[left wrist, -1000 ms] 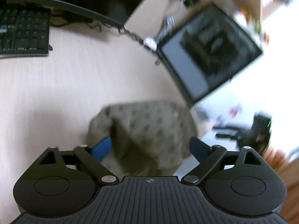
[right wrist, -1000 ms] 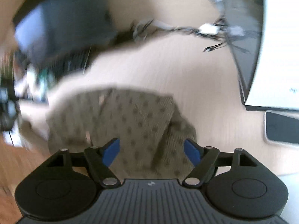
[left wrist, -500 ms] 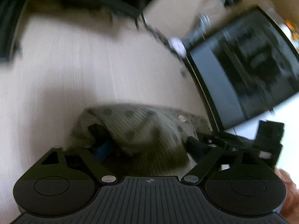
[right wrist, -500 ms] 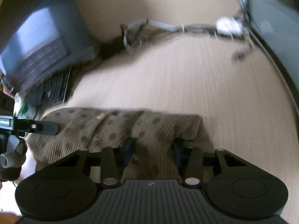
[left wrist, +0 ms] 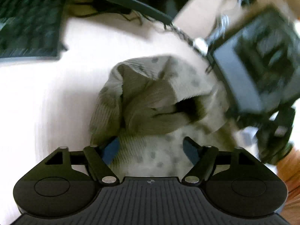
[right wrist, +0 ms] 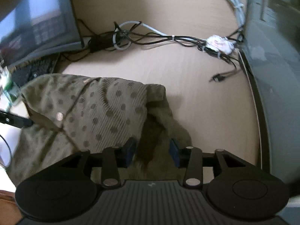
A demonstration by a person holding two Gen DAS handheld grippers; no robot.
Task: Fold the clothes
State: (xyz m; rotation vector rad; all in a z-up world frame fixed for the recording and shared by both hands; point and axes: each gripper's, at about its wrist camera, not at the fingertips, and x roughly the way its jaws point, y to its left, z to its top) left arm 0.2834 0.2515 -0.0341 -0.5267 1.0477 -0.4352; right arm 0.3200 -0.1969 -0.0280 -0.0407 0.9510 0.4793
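While gaping, left claw (left wrist: 151, 148) over garment (left wrist: 150, 101).

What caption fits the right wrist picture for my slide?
Right gripper pinching the edge of a dotted olive garment on a wooden desk.

Garment (right wrist: 97, 112) bunched on table (right wrist: 196, 93), between both claws' fingers. Keyboard (left wrist: 28, 28) far left of it on the table; cable bundle (right wrist: 168, 39) behind; monitors (right wrist: 277, 75) either side.
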